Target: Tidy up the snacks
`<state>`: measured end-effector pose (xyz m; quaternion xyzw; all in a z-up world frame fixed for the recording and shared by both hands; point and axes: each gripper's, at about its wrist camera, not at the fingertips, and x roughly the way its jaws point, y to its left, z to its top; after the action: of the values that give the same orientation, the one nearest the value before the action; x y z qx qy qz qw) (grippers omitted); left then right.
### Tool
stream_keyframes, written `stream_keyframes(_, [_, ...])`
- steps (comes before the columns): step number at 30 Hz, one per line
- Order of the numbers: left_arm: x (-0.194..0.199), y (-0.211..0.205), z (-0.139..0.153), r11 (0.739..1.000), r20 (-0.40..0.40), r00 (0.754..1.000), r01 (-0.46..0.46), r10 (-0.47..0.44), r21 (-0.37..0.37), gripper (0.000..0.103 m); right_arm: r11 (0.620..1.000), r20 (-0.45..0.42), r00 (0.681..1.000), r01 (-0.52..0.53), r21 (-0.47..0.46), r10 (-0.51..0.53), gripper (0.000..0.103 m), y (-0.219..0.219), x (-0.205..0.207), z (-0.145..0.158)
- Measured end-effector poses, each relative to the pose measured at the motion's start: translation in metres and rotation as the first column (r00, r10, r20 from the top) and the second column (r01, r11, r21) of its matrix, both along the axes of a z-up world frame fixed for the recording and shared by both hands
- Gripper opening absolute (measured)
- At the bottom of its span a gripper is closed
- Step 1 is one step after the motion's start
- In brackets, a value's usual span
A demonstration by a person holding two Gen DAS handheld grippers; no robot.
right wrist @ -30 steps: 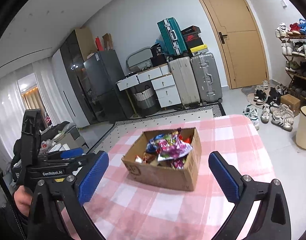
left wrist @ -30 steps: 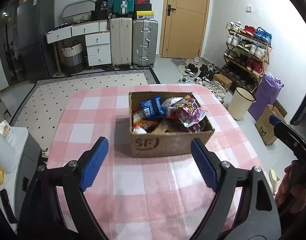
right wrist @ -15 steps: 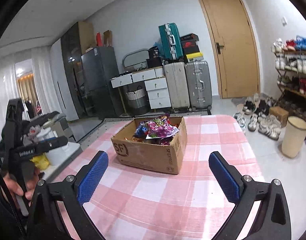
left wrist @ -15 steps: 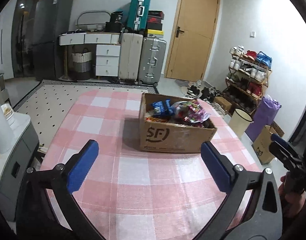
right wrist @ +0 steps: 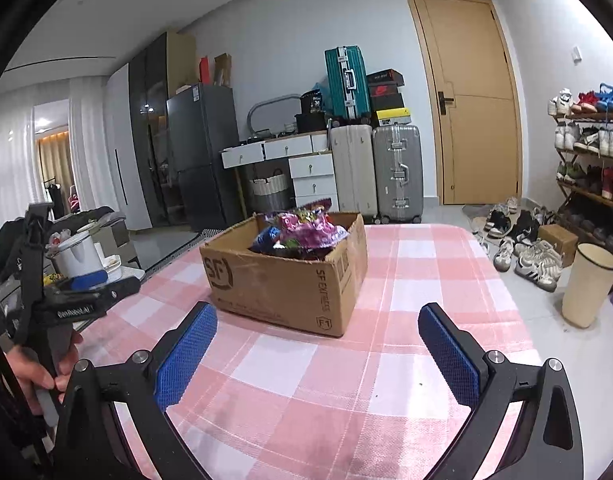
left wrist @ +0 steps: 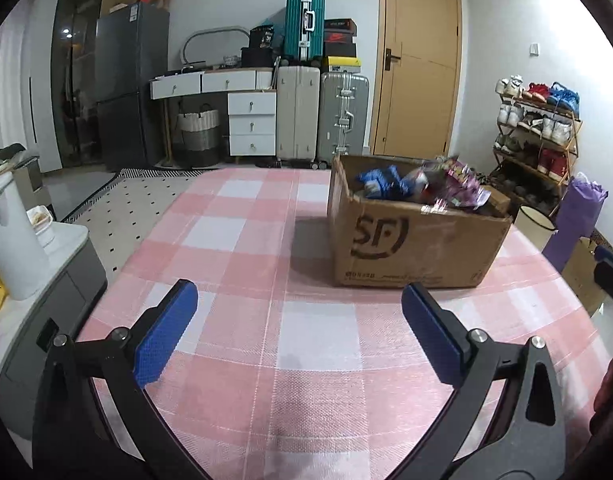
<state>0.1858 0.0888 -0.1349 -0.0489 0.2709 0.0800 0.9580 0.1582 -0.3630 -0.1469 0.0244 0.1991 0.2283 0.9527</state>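
We saw a matt, scuffed cardboard box (left wrist: 414, 240), glossy crinkled foil snack bags (right wrist: 306, 228), and a woven checked tablecloth (left wrist: 246, 240).

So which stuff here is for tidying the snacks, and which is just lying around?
For the job:
- cardboard box
- snack packets inside it
- left gripper, open
- right gripper, open

Just lying about:
- suitcases
- shoe rack
- bin
- fridge

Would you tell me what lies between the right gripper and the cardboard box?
Only bare pink checked tablecloth separates the right gripper from the cardboard box, as the right wrist view shows.
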Motion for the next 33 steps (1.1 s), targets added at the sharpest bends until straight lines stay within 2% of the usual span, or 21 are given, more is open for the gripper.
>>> stream_keyframes(4, [0.015,-0.001,-0.019,1.0,-0.024,1.0,0.003,-0.003,-0.01,0.102,1.0,0.017,1.0,0.006,0.003,-0.006,0.102,0.002,0.012,-0.009])
stream_keyframes(7, [0.023,-0.002,-0.028,1.0,-0.043,0.999,0.015,-0.015,-0.01,0.102,0.999,0.055,0.998,0.016,-0.028,-0.015,0.102,0.004,0.016,-0.018])
stream_keyframes(9, [0.024,-0.002,-0.03,1.0,-0.032,0.999,0.023,-0.024,-0.014,0.102,0.999,0.065,0.998,0.012,-0.04,-0.009,0.102,0.007,0.018,-0.022])
stream_keyframes(18, [0.014,-0.017,-0.024,0.998,0.044,0.998,0.036,-0.039,0.06,0.102,0.997,0.119,0.993,0.004,-0.079,0.005,0.102,0.015,0.01,-0.024])
stream_keyframes(33, [0.01,-0.014,-0.022,0.999,0.062,0.998,0.023,-0.026,0.046,0.102,0.998,0.11,0.994,0.003,-0.059,0.003,0.103,0.011,0.01,-0.026])
